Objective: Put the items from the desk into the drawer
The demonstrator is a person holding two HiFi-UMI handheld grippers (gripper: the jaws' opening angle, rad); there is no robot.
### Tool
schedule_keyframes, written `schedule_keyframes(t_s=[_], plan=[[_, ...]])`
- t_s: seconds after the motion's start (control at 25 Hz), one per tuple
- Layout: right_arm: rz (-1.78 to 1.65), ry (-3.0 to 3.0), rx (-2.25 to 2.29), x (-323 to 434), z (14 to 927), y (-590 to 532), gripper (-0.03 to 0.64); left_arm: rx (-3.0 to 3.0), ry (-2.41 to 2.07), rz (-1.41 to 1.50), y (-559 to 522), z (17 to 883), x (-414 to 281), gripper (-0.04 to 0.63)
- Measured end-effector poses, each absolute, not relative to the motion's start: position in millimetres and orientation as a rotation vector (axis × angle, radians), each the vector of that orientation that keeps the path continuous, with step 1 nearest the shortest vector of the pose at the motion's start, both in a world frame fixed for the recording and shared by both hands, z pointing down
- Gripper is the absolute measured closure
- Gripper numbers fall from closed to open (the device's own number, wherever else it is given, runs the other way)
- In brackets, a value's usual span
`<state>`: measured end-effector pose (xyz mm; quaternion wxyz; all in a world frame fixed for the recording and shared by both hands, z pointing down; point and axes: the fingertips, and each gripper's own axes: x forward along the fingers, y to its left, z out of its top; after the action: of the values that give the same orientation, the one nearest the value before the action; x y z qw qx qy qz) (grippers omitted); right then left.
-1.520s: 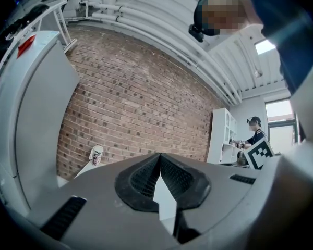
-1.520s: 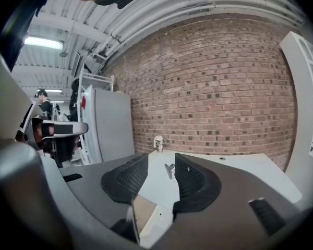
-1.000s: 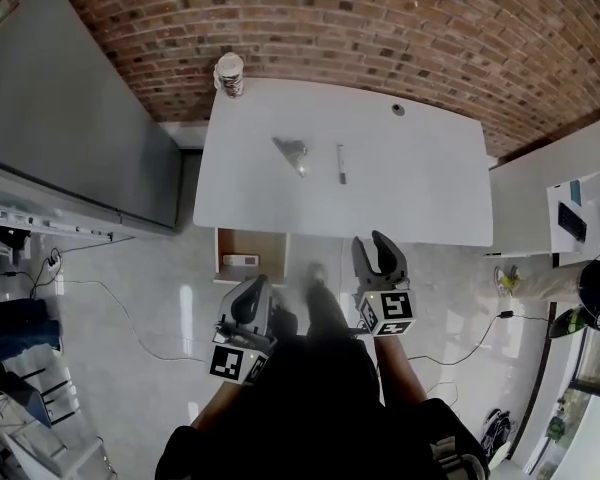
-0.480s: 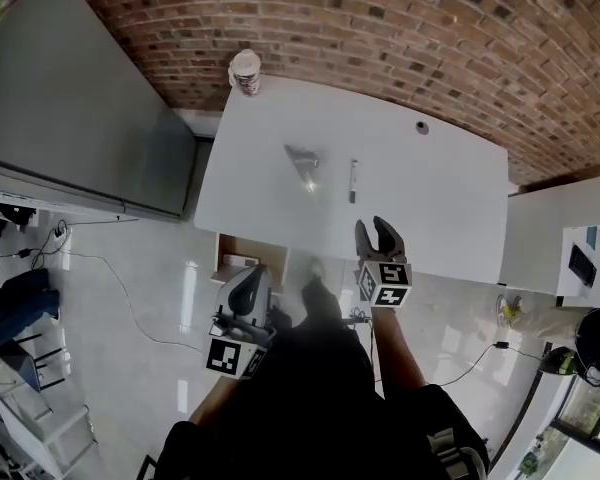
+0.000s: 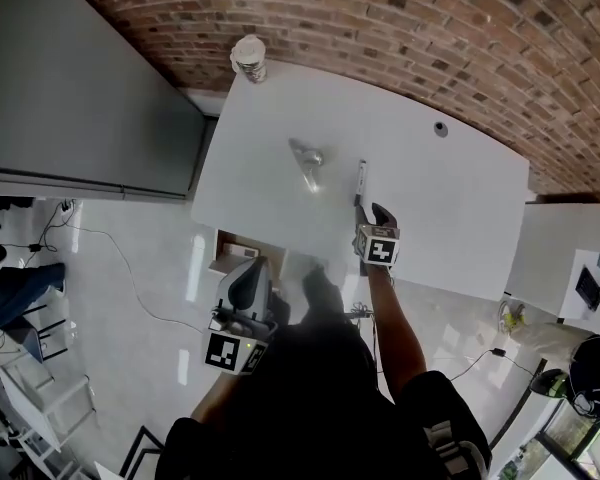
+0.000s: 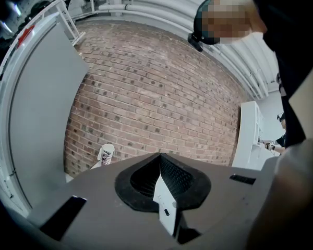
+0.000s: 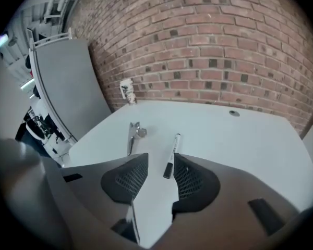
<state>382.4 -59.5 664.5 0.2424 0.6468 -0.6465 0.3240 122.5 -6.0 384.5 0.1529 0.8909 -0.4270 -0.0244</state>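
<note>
Ahead of me a red brick wall (image 5: 400,18) backs the white table (image 5: 450,208), a big grey panel (image 5: 80,98) stands off to my left, pale glossy tile floor (image 5: 140,308) below with a thin cable (image 5: 110,243) trailing over it, white cabinet (image 5: 560,248) to my right.

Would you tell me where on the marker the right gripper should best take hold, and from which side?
I'd take the marker by its barrel, near the middle, coming in from its dark near end. It lies flat on the desk, its length roughly in line with the open jaws of the right gripper, so they can close across its narrow width.
</note>
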Motion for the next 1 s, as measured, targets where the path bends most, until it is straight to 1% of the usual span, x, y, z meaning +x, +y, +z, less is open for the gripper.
schedule_keyframes(t_s=[0.4, 0.76, 0.88, 0.96, 1.0], plan=[[1.057, -1.667, 1.638, 387.0, 741.2, -74.6, 0.479, 2.495, -1.299, -0.052, -25.1, 397.7, 131.1, 0.591], [1.069, -1.58, 1.59, 395.4, 774.6, -74.8, 0.48, 2.46, -1.334, -0.04, -30.0, 398.4, 133.3, 0.591], [1.038, -1.559, 1.589, 398.7, 774.7, -75.3, 0.506, 2.439, -1.354, -0.003, -27.6, 403.6, 129.7, 0.591], [1.021, -1.56, 1.595, 401.0, 774.7, -75.2, 0.541, 2.442, -1.361, -0.03, -27.8, 400.1, 129.1, 0.591], [1.017, -1.566, 1.595, 401.8, 775.5, -75.2, 0.546, 2.446, -1.364, -0.042, -28.0, 397.8, 129.1, 0.591]])
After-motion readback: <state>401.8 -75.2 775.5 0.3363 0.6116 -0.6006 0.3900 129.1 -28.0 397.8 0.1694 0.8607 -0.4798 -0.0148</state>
